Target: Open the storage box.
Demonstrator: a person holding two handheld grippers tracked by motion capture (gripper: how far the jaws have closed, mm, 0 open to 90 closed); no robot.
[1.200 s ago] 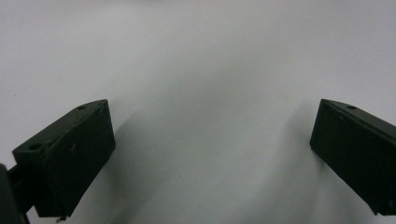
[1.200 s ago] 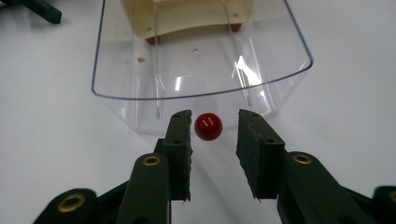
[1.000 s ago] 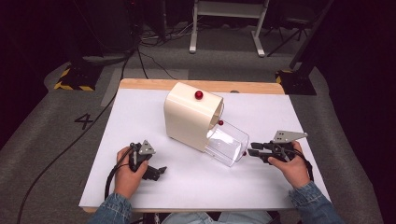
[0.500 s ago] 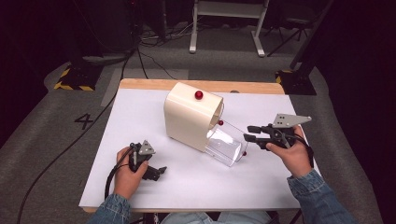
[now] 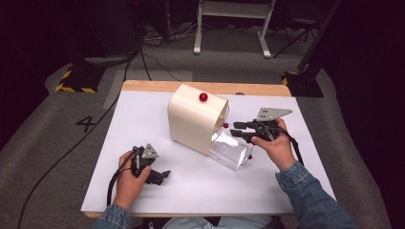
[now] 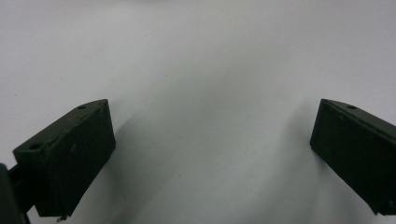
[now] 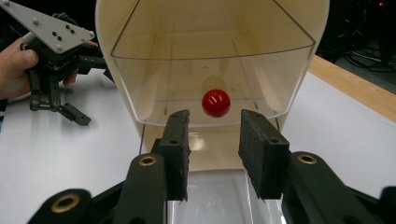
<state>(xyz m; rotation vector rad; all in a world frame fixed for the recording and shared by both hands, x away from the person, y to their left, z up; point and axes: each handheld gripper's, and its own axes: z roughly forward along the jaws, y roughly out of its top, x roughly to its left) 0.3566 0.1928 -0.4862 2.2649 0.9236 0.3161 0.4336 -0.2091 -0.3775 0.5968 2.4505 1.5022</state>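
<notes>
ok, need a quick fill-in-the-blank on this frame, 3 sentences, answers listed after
1. The knob between the right claw's jaws is coloured ____.
2. The left claw rests low over the white table with its jaws ____.
3. The drawer pulled out of the cream box is made of ____ plastic.

Missing words: red; open; clear

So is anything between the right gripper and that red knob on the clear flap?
Nothing visible. The right gripper is open and lined up just short of the red knob on the clear flap, with open air between.
</notes>
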